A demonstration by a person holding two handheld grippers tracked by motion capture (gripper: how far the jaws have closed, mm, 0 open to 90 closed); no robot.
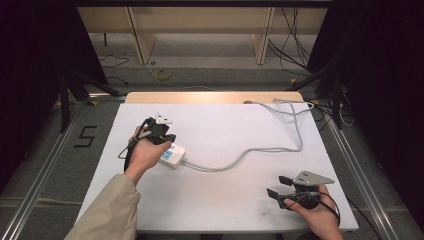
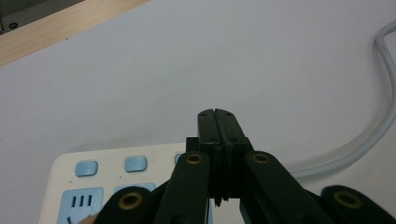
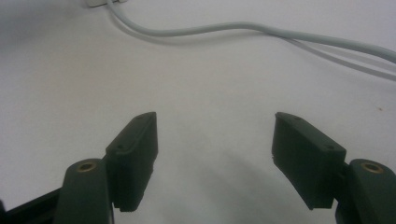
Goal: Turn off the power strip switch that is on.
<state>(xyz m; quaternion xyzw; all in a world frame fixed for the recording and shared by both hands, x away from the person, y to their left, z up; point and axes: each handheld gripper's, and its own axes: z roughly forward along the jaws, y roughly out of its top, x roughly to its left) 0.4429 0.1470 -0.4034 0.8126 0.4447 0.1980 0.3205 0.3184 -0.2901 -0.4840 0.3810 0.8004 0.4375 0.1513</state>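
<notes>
A white power strip (image 1: 173,155) with pale blue sockets and buttons lies on the left half of the white table (image 1: 225,200). Its grey cable (image 1: 260,150) snakes right and then back toward the far edge. My left gripper (image 1: 167,138) hovers just over the strip. In the left gripper view its jaws are pressed together at the tips (image 2: 217,115) with nothing between them, above the strip's (image 2: 74,186) right end. My right gripper (image 1: 278,186) rests near the front right corner, open and empty, (image 3: 215,140) pointing across bare table toward the cable (image 3: 243,28).
A wooden strip (image 1: 210,97) borders the table's far edge, where the cable loops (image 1: 292,107). Beyond it are the floor, shelving legs and loose wires. Metal rails run along both sides of the table.
</notes>
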